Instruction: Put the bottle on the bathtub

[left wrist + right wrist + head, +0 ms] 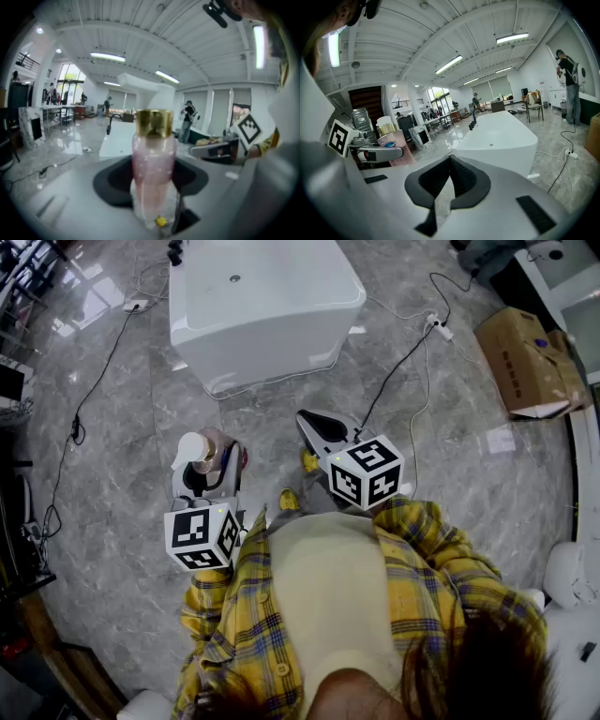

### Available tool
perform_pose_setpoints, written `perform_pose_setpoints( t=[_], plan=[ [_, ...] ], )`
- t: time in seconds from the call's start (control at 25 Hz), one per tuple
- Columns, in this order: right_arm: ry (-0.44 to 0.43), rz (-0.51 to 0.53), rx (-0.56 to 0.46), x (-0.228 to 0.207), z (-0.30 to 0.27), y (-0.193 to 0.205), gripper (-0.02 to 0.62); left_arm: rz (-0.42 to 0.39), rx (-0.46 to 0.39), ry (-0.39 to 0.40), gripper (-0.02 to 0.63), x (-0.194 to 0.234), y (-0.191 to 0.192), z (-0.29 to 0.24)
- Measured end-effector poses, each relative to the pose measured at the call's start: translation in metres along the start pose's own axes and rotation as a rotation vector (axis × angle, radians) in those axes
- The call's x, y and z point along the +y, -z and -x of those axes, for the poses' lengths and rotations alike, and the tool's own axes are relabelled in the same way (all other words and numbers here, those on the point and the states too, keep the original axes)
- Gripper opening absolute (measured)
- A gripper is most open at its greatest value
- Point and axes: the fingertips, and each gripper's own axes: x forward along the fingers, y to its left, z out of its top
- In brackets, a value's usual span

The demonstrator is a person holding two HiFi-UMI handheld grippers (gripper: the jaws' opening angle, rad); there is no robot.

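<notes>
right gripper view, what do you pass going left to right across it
marker cube → pink bottle → white bathtub → standing person

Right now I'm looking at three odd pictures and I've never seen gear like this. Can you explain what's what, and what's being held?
There is no robot here. A person in a yellow checked shirt holds a hand-worked claw in each hand. The head view comes from a camera on their head, looking steeply down. The other two views come from cameras riding on each claw. The left claw is shut on a pink bottle with a gold cap. The right claw is shut and holds nothing. Ahead, a white bathtub stands on the grey marble floor. The bottle is not on the bathtub yet.
</notes>
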Motion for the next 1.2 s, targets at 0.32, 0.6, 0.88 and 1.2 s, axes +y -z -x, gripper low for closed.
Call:
perform_pose_setpoints(
  t=[0.32, 0.6, 0.88, 1.2],
  plan=[
    [-0.008, -0.005, 0.013, -0.005, -0.004, 0.002, 0.014, 0.013, 0.016, -0.002, 0.227, 0.001, 0.001, -0.009],
    [-0.044, -0.017, 0.011, -0.025, -0.030, -0.014, 0.014, 0.015, 0.007, -0.027, 0.227, 0.010, -0.012, -0.035],
    [-0.071, -0.003, 0.032, -0.054, -0.060, -0.033, 0.014, 0.024, 0.021, -0.044, 0.227, 0.022, -0.026, -0.076],
    [-0.101, 0.006, 0.045, -0.088, -0.088, -0.062, 0.014, 0.047, 0.021, -0.063, 0.227, 0.029, -0.045, -0.124]
  ],
)
